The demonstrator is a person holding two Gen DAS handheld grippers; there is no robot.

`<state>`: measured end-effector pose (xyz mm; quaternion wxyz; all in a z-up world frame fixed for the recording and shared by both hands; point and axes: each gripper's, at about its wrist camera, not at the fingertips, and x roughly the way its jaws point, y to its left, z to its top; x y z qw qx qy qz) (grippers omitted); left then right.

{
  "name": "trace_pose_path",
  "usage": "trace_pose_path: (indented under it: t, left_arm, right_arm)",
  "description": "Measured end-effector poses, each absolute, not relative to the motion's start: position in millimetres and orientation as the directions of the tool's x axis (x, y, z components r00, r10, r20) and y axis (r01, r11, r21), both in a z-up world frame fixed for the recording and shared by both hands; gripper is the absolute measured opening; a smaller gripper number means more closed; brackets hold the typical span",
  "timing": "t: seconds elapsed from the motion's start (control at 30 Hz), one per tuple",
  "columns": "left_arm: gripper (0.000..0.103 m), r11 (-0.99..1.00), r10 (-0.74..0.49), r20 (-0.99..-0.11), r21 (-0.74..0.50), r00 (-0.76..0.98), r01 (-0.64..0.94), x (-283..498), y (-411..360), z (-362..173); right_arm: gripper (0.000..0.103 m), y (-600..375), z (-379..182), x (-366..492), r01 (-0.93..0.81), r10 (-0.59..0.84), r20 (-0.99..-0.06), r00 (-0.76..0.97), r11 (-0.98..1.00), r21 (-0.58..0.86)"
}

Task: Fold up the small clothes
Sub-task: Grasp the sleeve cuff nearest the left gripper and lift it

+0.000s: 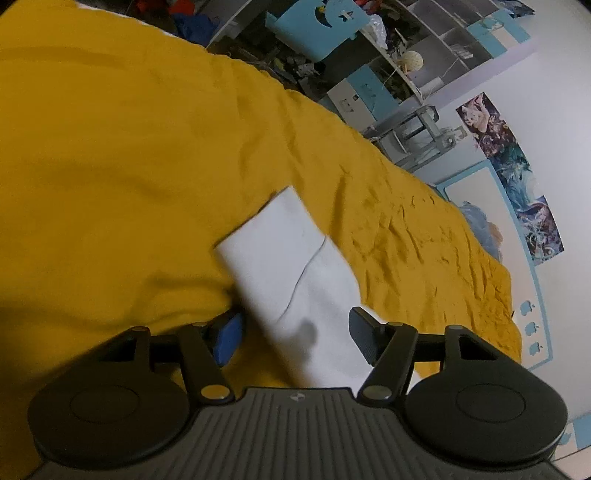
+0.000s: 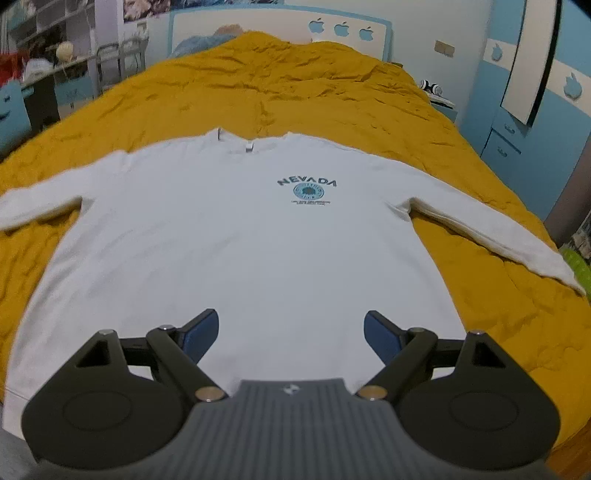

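A white long-sleeved sweatshirt [image 2: 240, 240] with a blue "NEVADA" print lies flat, front up, on the yellow bedspread [image 2: 295, 88]. Both sleeves are spread out to the sides. My right gripper [image 2: 291, 336] hangs open over the lower part of the body, near the hem, with nothing pinched between its blue pads. In the left wrist view one white sleeve [image 1: 280, 251] runs diagonally across the bedspread [image 1: 110, 147]. My left gripper [image 1: 295, 334] is open astride the sleeve, a finger on each side. The picture there is motion-blurred.
A blue and white headboard [image 2: 280, 22] with apple shapes stands at the far end of the bed. Shelves and a desk [image 1: 406, 55] line one side and a blue wardrobe [image 2: 517, 110] the other. The bed's right edge [image 2: 554, 240] lies close to the sleeve's cuff.
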<state>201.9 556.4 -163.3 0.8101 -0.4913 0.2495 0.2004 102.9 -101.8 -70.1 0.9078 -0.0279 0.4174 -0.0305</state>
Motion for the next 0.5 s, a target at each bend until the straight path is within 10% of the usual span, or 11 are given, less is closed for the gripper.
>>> trace_pose_path:
  t: [0.13, 0.2, 0.5]
  left_arm:
    - [0.051, 0.459, 0.102, -0.58, -0.694, 0.809, -0.555, 219, 561, -162]
    - [0.009, 0.483, 0.103, -0.595, -0.671, 0.797, -0.563, 225, 560, -163]
    - [0.007, 0.634, 0.212, -0.483, -0.593, 0.85, -0.496, 215, 519, -103]
  right_arm:
    - [0.082, -98, -78, 106, 0.043, -0.045, -0.775, 0.63, 0.999, -0.023]
    - [0.082, -96, -80, 103, 0.038, -0.044, -0.775, 0.631, 0.999, -0.026]
    - [0.082, -100, -75, 96, 0.044, -0.065, -0.731, 0.679, 0.998, -0.048]
